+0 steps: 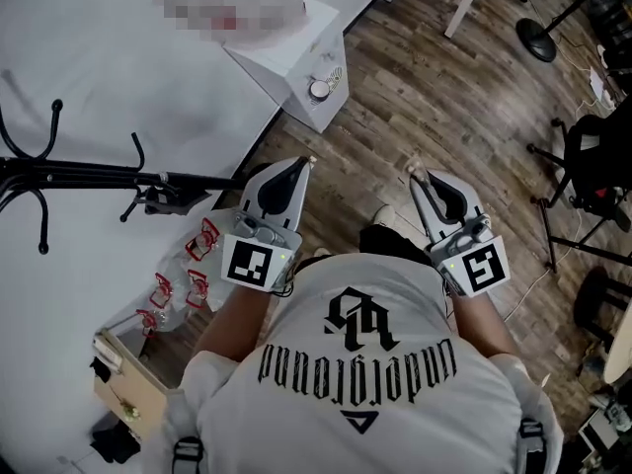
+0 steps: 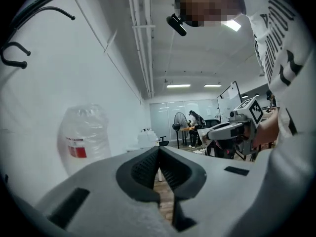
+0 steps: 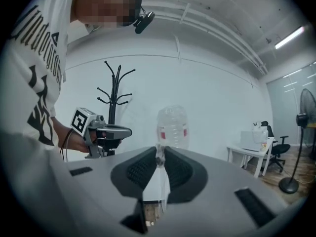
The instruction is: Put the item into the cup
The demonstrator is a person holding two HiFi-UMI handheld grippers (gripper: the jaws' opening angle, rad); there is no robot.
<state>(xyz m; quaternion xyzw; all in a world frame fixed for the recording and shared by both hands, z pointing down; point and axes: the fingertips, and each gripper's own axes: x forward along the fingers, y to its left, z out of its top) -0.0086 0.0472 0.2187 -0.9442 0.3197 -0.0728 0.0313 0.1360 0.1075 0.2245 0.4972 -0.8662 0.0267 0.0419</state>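
Observation:
No cup shows in any view. In the head view my right gripper (image 1: 414, 171) is held at waist height over the wooden floor. In the right gripper view its jaws (image 3: 159, 154) are nearly together, and a small pale item (image 3: 159, 158) is pinched at their tips. My left gripper (image 1: 309, 162) is level with it, a little to the left. In the left gripper view its pads (image 2: 159, 152) meet at the tips with nothing between them. Each gripper also appears in the other's view: the left gripper (image 3: 106, 132) and the right gripper (image 2: 232, 130).
A black coat rack (image 1: 99, 174) stands by the white wall. Clear bottles with red labels (image 1: 183, 279) and a cardboard box (image 1: 128, 388) sit on the floor at my left. A white table (image 1: 296, 62) is ahead. A floor fan (image 3: 296, 147) and office chairs stand further off.

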